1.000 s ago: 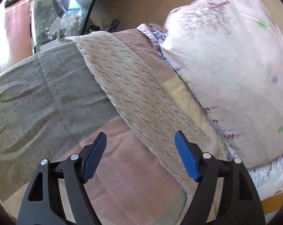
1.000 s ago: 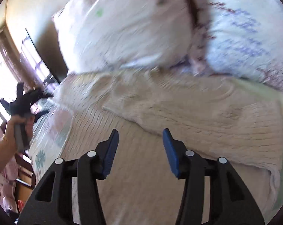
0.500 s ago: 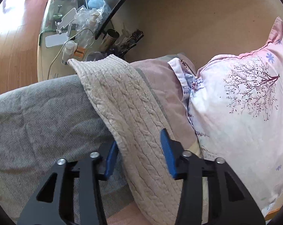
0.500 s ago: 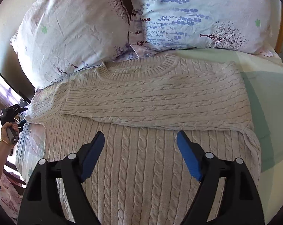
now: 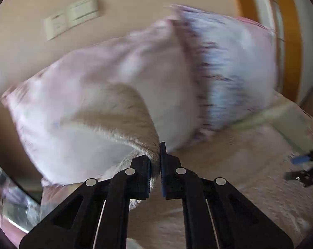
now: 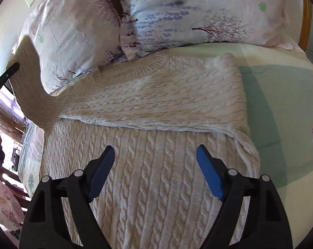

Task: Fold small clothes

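Observation:
A cream cable-knit sweater point(image 6: 156, 176) lies flat on the bed, its right sleeve point(image 6: 160, 105) folded across the chest. My left gripper point(image 5: 155, 161) is shut on the left sleeve point(image 5: 123, 112) and holds it lifted in front of the pillows; the view is motion-blurred. In the right wrist view that raised sleeve point(image 6: 29, 87) hangs at the far left. My right gripper point(image 6: 155, 166) is open and empty, hovering over the sweater's body. It also shows at the right edge of the left wrist view point(image 5: 303, 168).
Two floral pillows point(image 6: 73, 31) point(image 6: 198, 12) lean at the head of the bed. The green and cream bedsheet point(image 6: 281, 95) shows right of the sweater. Wall sockets point(image 5: 73, 18) are above the pillows. A glass bedside table point(image 5: 15, 207) stands at the left.
My left gripper has closed on the left sleeve and lifted it, swinging toward the pillows. My right gripper has stayed open over the sweater's body, a little closer.

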`<action>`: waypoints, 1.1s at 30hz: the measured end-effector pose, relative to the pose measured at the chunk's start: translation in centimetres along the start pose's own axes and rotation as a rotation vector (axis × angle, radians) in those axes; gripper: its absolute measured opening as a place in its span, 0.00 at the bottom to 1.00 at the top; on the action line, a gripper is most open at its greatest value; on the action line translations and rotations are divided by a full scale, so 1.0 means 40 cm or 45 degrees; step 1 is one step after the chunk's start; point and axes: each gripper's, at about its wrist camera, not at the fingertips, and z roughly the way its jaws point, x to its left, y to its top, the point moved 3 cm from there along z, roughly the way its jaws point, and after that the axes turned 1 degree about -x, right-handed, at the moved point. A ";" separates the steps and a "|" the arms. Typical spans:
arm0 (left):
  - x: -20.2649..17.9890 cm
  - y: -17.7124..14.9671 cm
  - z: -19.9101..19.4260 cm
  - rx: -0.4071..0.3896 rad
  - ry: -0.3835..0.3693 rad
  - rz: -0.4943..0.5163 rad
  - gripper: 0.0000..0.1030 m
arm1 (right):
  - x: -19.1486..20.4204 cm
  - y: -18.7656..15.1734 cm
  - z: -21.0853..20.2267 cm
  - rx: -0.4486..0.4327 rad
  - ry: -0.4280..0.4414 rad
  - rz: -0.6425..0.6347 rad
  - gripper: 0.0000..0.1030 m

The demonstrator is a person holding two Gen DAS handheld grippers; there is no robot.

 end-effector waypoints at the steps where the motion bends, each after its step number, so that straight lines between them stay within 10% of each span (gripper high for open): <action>1: -0.090 0.000 0.026 0.053 -0.075 0.059 0.12 | -0.022 -0.006 -0.006 0.002 -0.003 0.016 0.78; 5: -0.252 -0.091 0.156 0.337 -0.176 0.090 0.24 | -0.123 -0.035 -0.051 0.010 -0.018 0.129 0.78; 10: -0.056 -0.257 0.091 0.482 -0.088 -0.302 0.63 | -0.243 -0.107 -0.118 0.052 0.029 0.322 0.78; 15: 0.088 -0.473 -0.031 0.666 -0.066 -0.637 0.63 | -0.300 -0.227 -0.127 0.198 0.208 0.548 0.62; 26: 0.003 -0.626 -0.185 0.750 -0.350 -1.077 0.36 | -0.198 -0.426 -0.119 0.503 0.577 0.703 0.22; 30: -0.023 -0.645 -0.177 0.839 -0.441 -1.145 0.06 | -0.174 -0.399 -0.131 0.442 0.627 0.670 0.07; 33: -0.007 -0.626 -0.159 0.815 -0.545 -1.170 0.06 | -0.164 -0.315 -0.151 0.309 0.678 0.649 0.07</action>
